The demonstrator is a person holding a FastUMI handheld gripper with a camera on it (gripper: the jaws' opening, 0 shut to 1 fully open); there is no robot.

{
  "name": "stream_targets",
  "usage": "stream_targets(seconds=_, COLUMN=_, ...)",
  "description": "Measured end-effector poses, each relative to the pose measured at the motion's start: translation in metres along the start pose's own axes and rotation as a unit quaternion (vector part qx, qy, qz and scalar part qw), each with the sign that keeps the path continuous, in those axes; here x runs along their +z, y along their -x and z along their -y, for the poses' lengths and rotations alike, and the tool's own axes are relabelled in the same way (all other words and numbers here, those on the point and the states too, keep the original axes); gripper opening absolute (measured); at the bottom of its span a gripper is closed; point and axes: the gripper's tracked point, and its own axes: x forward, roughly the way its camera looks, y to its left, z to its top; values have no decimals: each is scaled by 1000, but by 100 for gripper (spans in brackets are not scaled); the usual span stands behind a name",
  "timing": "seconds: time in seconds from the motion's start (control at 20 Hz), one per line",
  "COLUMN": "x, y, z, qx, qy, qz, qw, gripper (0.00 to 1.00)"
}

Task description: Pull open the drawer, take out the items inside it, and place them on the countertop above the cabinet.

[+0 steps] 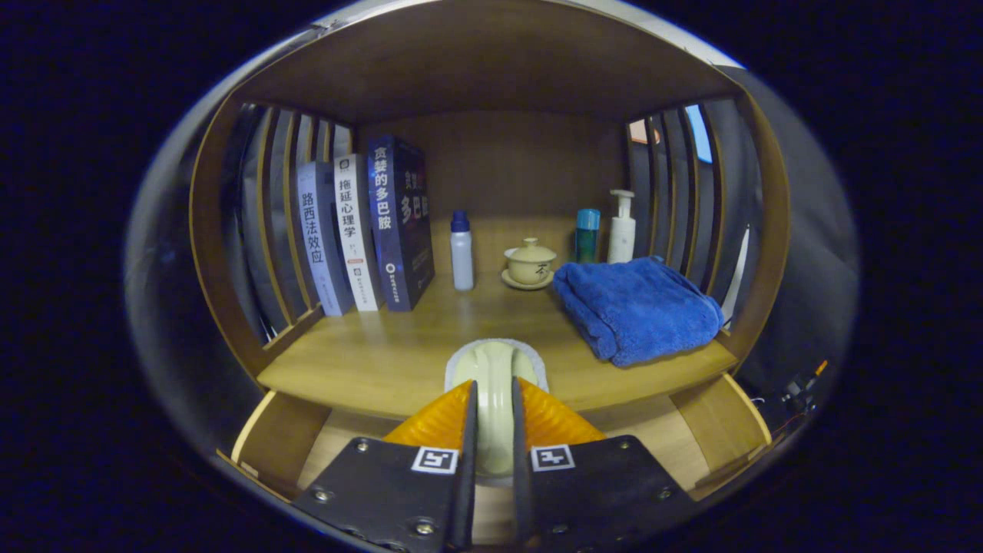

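my gripper [491, 418] has both fingers pinching a pale cream item [493, 376] (can't tell what it is), its far end over the countertop's [384, 361] front edge. the drawer [280, 442] sits pulled open below, side walls at 8 and 4 o'clock. open wood at 10 o'clock ahead of the fingers. blue towel [637, 307] at 2 o'clock hugs the right edge. books [361, 226], white bottle [461, 253], lidded cup [529, 263], teal bottle [587, 234] and pump bottle [621, 227] line the back.
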Motion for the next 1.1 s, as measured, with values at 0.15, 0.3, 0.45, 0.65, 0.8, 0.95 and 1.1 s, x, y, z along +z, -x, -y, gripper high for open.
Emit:
stream_targets(seconds=0.15, x=6, y=-11, z=-2, qx=3, qy=4, qz=-5, qw=1000, gripper=22)
stream_targets(seconds=0.3, x=11, y=-28, z=-5, qx=11, qy=11, qz=-14, qw=1000, gripper=27)
stream_targets(seconds=0.45, x=17, y=-47, z=-6, qx=17, qy=-3, qz=-18, qw=1000, gripper=29)
stream_targets(seconds=0.65, x=26, y=-65, z=-5, qx=20, qy=-14, qz=-23, qw=999, gripper=29)
stream_targets(seconds=0.8, x=28, y=-67, z=-1, qx=15, qy=-11, qz=-18, qw=1000, gripper=29)
stream_targets(seconds=0.95, x=30, y=-65, z=6, qx=-3, qy=1, qz=-5, qw=1000, gripper=29)
stream_targets(seconds=1.1, x=29, y=-63, z=5, qx=-1, qy=5, qz=-6, qw=1000, gripper=35)
